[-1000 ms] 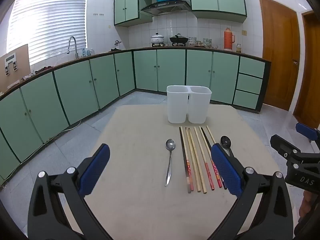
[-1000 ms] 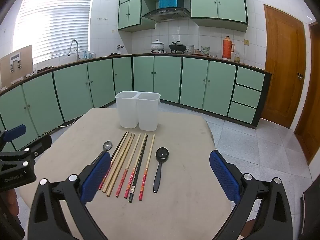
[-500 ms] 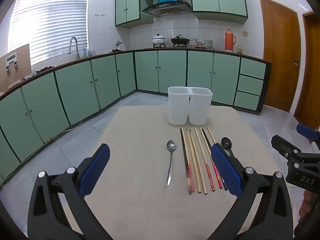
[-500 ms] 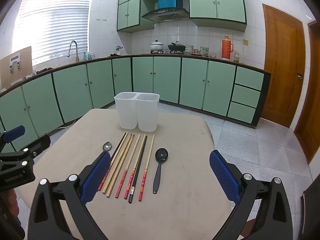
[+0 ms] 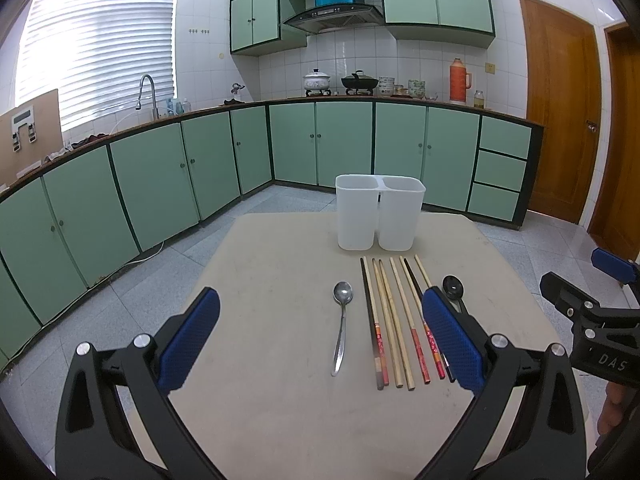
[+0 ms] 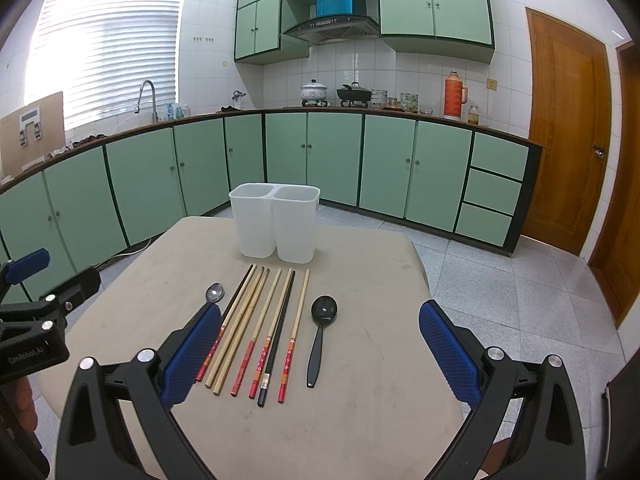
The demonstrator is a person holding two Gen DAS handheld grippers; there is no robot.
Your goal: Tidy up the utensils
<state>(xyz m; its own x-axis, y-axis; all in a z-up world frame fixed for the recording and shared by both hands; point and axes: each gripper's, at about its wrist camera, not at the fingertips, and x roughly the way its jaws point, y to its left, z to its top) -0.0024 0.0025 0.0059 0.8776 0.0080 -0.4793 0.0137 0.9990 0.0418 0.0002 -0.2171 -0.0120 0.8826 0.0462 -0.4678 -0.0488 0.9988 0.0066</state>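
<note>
A white two-compartment holder (image 5: 380, 212) (image 6: 276, 222) stands at the far side of the beige table (image 5: 272, 400) (image 6: 360, 420). In front of it lie several chopsticks (image 5: 394, 320) (image 6: 260, 328) in a row, wooden and black, some with red ends. Left of them a metal spoon (image 5: 342, 322) (image 6: 215, 292) lies on the table; right of them, a black spoon (image 5: 453, 286) (image 6: 321, 330). My left gripper (image 5: 320, 340) is open above the near table, with nothing between its fingers. My right gripper (image 6: 316, 354) is open too, also holding nothing.
Green kitchen cabinets (image 5: 160, 176) run along the left and back walls under a counter with pots and a red flask (image 5: 458, 80). A wooden door (image 6: 568, 132) is at the right. Tiled floor surrounds the table.
Both views have shifted only slightly; the holder and utensils lie where they were. Both grippers stay open.
</note>
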